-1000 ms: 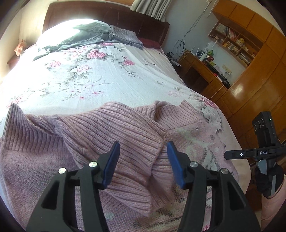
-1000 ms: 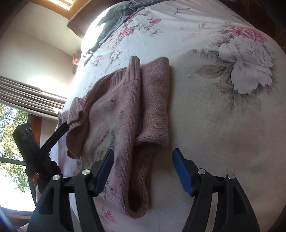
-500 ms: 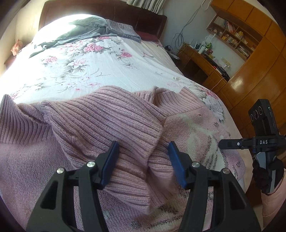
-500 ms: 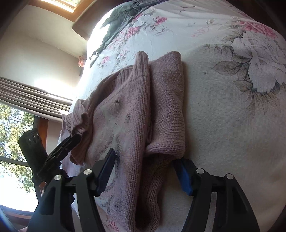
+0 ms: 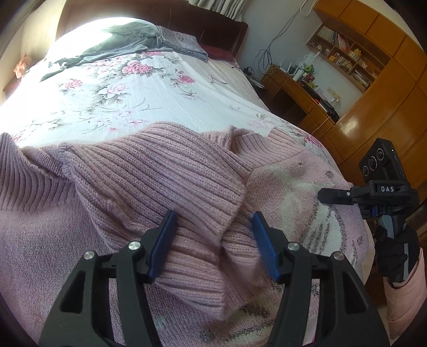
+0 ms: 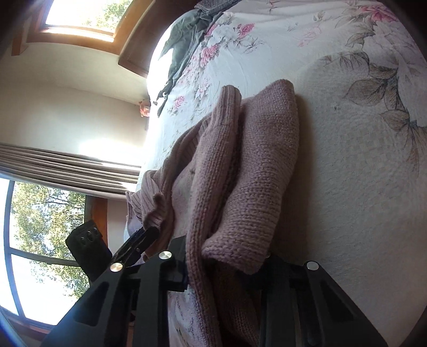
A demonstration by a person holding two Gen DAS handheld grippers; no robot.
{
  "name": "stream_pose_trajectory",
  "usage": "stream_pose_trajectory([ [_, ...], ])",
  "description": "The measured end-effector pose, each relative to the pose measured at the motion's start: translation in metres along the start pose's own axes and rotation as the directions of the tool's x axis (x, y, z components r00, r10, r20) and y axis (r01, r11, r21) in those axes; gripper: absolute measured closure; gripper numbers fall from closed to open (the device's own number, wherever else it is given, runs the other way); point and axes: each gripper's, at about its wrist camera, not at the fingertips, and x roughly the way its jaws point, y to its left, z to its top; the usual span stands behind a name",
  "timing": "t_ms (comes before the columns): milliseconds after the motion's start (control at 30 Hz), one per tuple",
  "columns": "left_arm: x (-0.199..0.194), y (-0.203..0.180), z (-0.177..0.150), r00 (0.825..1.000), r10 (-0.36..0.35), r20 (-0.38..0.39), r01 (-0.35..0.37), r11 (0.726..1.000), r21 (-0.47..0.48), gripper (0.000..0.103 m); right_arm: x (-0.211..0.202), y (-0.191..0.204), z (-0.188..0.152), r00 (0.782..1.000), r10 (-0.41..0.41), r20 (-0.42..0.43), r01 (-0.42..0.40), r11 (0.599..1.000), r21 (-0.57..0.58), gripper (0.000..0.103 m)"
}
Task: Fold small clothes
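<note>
Left gripper (image 5: 213, 240) stood open, jaws astride the folded ribbed sleeve (image 5: 165, 192), not clamped. Right gripper (image 6: 224, 256) straddled the other sleeve (image 6: 256, 173); grip state couldn't be told. Pink knit sweater (image 5: 293, 186) lay at the foot of the floral bed (image 5: 128, 88). Open bedspread beyond; grey garment (image 5: 120, 40) near the headboard.

bed (image 5: 149, 106), floral sheet | pink sweater (image 5: 149, 181) near | grey garment (image 5: 125, 42) far

The sweater (image 5: 149, 192) lies on the near end of the bed (image 5: 149, 96), a sleeve (image 5: 186, 213) folded across it, with trousers (image 5: 120, 42) near the headboard (image 5: 186, 18) behind.
</note>
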Motion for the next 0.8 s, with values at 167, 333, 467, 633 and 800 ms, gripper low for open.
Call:
stream_pose_trajectory([
  [167,-0.021,0.018,0.002,0.994,-0.111,0.021,0.112,0.989,-0.1,0.042,-0.003,0.057,0.006,1.0,-0.004,0.011,0.006,0.993,-0.115,0.077],
  [333,-0.068,0.051,-0.009,0.988,-0.096,0.119,0.117,0.975,-0.19,0.038,0.012,0.122,0.001,1.0,-0.029,-0.008,0.026,0.964,-0.265,0.077],
  [467,-0.103,0.08,-0.017,0.983,-0.051,0.179,0.096,0.963,-0.253,0.038,0.043,0.166,-0.008,0.996,-0.084,-0.028,0.068,0.924,-0.376,0.077],
  [633,-0.132,0.107,-0.028,0.974,-0.028,0.227,0.102,0.942,-0.321,0.037,0.091,0.204,-0.029,0.986,-0.149,-0.067,0.099,0.871,-0.481,0.077],
  [800,-0.147,0.123,-0.039,0.968,-0.001,0.249,0.093,0.93,-0.356,0.037,0.14,0.231,-0.057,0.966,-0.243,-0.085,0.145,0.785,-0.603,0.076],
])
